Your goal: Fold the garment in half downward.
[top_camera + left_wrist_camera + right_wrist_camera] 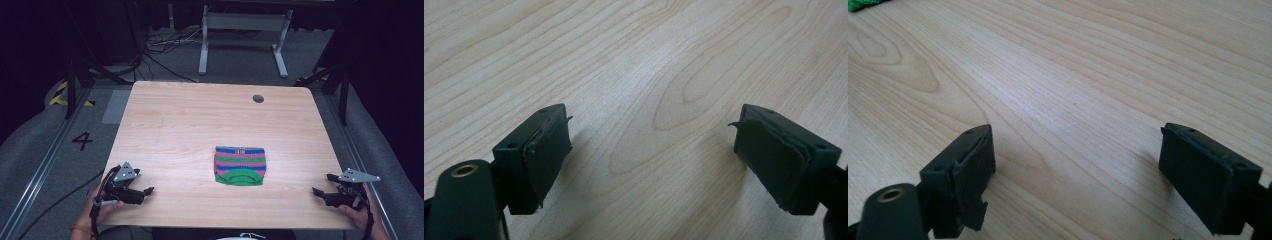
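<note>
My left gripper (142, 192) sits at the near left corner of the table (170, 125), held in my left hand (100, 210). Its jaws stand wide apart with bare wood between them and nothing gripped; the left gripper view confirms this, the gripper (651, 150) low over the tabletop (624, 60), its rubber pads (546, 150) frayed at the edges. My right gripper (322, 186) sits at the near right edge, held in my right hand (357, 215). Its jaws are likewise spread wide and hold nothing; in the right gripper view the gripper (1078, 160) looks over bare wood grain (1073, 75).

Farther in, near the table's middle and slightly right of centre, lies the striped knitted cloth (240, 165), folded flat, with pink, green and blue bands and a green edge on its near side. It is well apart from both grippers. A green scrap of it shows at the right gripper view's top left corner (863, 4).

Near the far edge, right of centre, is a round cable hole (258, 98).
</note>
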`<state>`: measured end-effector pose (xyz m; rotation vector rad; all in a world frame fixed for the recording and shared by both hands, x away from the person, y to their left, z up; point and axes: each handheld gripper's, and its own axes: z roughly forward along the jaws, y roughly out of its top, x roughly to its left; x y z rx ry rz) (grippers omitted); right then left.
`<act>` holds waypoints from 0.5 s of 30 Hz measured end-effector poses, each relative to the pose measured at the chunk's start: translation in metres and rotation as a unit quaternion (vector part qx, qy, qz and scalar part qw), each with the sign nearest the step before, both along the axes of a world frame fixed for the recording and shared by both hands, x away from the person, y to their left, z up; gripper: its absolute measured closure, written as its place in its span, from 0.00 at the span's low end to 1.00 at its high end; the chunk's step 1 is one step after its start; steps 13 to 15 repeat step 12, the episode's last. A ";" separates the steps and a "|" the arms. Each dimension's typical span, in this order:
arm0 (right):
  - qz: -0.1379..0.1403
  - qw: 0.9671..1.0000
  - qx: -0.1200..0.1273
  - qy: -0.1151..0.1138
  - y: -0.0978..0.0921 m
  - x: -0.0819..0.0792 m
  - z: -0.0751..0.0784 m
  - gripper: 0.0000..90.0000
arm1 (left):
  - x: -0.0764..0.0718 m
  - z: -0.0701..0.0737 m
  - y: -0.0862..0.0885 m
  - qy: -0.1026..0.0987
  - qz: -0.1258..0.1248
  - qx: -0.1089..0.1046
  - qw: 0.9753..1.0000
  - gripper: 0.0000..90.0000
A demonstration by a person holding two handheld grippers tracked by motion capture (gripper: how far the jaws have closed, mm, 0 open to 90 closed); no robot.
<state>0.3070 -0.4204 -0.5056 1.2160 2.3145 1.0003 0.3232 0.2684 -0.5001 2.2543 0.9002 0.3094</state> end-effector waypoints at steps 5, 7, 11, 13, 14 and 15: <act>0.000 1.000 0.000 0.000 0.000 0.000 0.000 0.17 | 0.000 0.000 -0.001 0.001 0.003 -0.002 1.000 0.16; 0.000 1.000 0.000 0.000 0.000 0.000 0.000 0.17 | 0.000 0.000 -0.001 0.001 0.003 -0.001 1.000 0.16; 0.000 1.000 0.000 0.000 0.000 0.000 0.000 0.17 | 0.000 0.000 -0.001 0.002 0.004 -0.001 1.000 0.16; 0.000 1.000 0.000 0.000 0.000 0.000 0.000 0.17 | 0.000 0.000 -0.001 0.001 0.005 0.000 1.000 0.16; 0.000 1.000 0.000 0.000 0.000 0.000 0.000 0.17 | 0.000 0.000 -0.001 0.001 0.005 0.000 1.000 0.16; 0.000 1.000 0.000 0.000 0.000 0.000 0.000 0.17 | 0.000 0.000 -0.001 0.001 0.005 0.000 1.000 0.16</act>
